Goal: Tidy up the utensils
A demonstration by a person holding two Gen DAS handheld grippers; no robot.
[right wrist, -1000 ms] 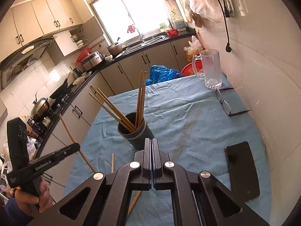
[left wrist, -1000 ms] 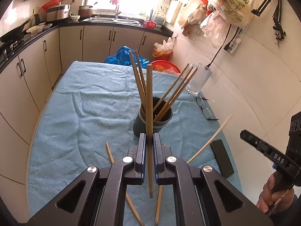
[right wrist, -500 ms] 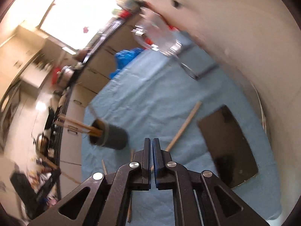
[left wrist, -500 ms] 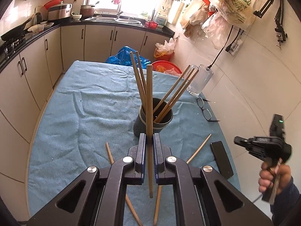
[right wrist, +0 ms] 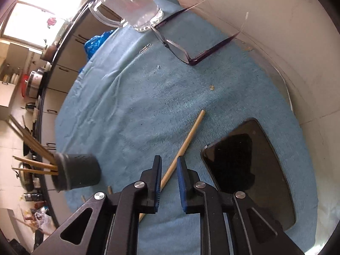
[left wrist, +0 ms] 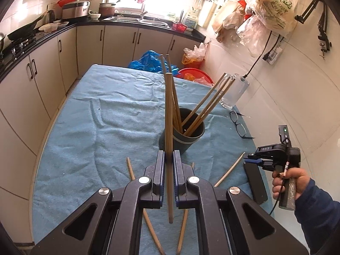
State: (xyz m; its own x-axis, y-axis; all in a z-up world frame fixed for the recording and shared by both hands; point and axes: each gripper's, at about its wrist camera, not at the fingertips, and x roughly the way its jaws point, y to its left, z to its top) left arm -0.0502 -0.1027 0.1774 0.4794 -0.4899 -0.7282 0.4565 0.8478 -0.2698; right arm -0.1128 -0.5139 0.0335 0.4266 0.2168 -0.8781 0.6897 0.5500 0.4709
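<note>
My left gripper (left wrist: 169,161) is shut on a wooden chopstick (left wrist: 169,116), which stands upright just in front of the dark grey holder cup (left wrist: 187,136). Several chopsticks lean inside that cup. Low over the blue cloth, my right gripper (right wrist: 169,165) points steeply down and its jaws are opening. A loose chopstick (right wrist: 189,136) lies on the cloth and runs between the blue pads, which do not press on it. In the left wrist view the right gripper (left wrist: 250,159) hangs at the far tip of that chopstick (left wrist: 230,169), held by a hand in a blue sleeve.
A black phone (right wrist: 248,174) lies right beside the loose chopstick. Glasses (right wrist: 184,53) and a glass mug (right wrist: 131,8) stand farther back by the white wall. Two more chopsticks (left wrist: 131,170) lie on the cloth under my left gripper.
My right gripper has swung down and rolled from above the table to just over the chopstick beside the phone, and its jaws have parted. The left gripper has kept still with its chopstick.
</note>
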